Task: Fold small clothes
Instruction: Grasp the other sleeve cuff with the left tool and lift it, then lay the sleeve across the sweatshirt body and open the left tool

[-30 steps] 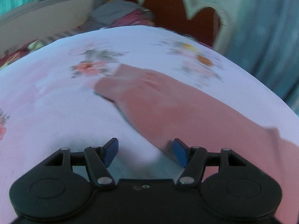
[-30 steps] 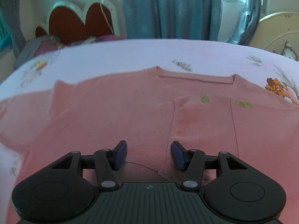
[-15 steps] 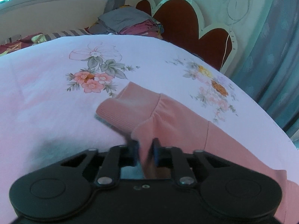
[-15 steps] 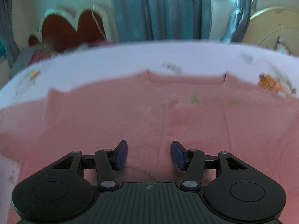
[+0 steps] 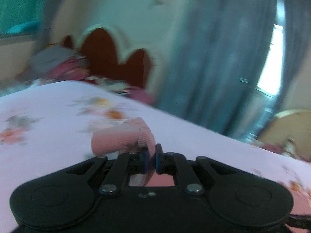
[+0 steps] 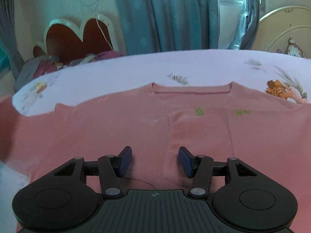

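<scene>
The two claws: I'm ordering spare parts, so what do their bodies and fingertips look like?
Both are matte black, with two round lobes and silver pivot screws on the linkage arms. The left claw and right claw carry dark blue fingertip pads. The right one's centre plate is ribbed, with a small crosshair mark; the left's is smooth.

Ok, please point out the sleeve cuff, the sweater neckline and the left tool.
sleeve cuff (image 5: 118,139), left wrist view, ribbed end.
sweater neckline (image 6: 191,89), right wrist view, collar band.
left tool (image 5: 151,159), left wrist view, between fingertips.
</scene>
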A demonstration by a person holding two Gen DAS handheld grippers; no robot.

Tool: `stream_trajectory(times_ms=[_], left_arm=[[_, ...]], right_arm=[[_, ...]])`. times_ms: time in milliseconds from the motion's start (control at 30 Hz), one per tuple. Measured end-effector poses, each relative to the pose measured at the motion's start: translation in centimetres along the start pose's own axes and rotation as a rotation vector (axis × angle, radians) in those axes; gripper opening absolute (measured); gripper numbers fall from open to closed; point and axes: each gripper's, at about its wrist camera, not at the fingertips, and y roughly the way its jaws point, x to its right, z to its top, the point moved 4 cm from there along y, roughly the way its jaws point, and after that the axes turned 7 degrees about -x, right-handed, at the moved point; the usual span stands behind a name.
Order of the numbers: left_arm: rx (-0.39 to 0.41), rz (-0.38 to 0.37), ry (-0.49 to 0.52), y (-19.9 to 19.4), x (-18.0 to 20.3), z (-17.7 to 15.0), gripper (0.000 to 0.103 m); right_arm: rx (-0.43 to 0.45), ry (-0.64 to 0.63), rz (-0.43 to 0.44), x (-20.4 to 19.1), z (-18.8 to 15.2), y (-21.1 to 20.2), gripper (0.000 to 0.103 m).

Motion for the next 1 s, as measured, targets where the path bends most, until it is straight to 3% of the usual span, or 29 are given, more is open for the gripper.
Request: stream_trajectory(times_ms=[267, 433, 500, 600, 667, 800, 1000], left_arm=[[-0.084, -0.290, 0.199, 1.1, 15.9, -4.7, 0.006], [-0.163, -0.369, 0.345, 2.9, 23.0, -10.0, 0.007], [-0.213, -0.362, 0.425, 3.9, 24.8, -12.5, 0.008], [-0.316, -0.331, 0.525, 4.9, 25.9, -15.9, 0.024], [-0.328, -0.317, 0.555, 4.6, 25.5, -16.9, 0.025], [-0.304, -0.252, 0.565, 3.6, 24.4, -17.2, 0.057], [-0.258, -0.164, 0.567, 2.0, 21.7, -15.5, 0.059]], right_arm=[[0.032, 0.064, -0.022, 4.6, -0.9, -3.7, 0.053], [0.038, 0.106, -0.053, 8.2, -1.8, -5.6, 0.053], [0.026, 0.117, -0.042, 9.2, -2.1, -6.1, 0.053], [0.018, 0.121, -0.009, 9.9, -2.3, -6.5, 0.053], [0.016, 0.117, 0.028, 9.7, -2.3, -6.7, 0.053], [0.006, 0.094, 0.105, 8.2, -2.2, -6.4, 0.053], [-0.006, -0.021, 0.177, 3.9, -1.6, -5.6, 0.053]])
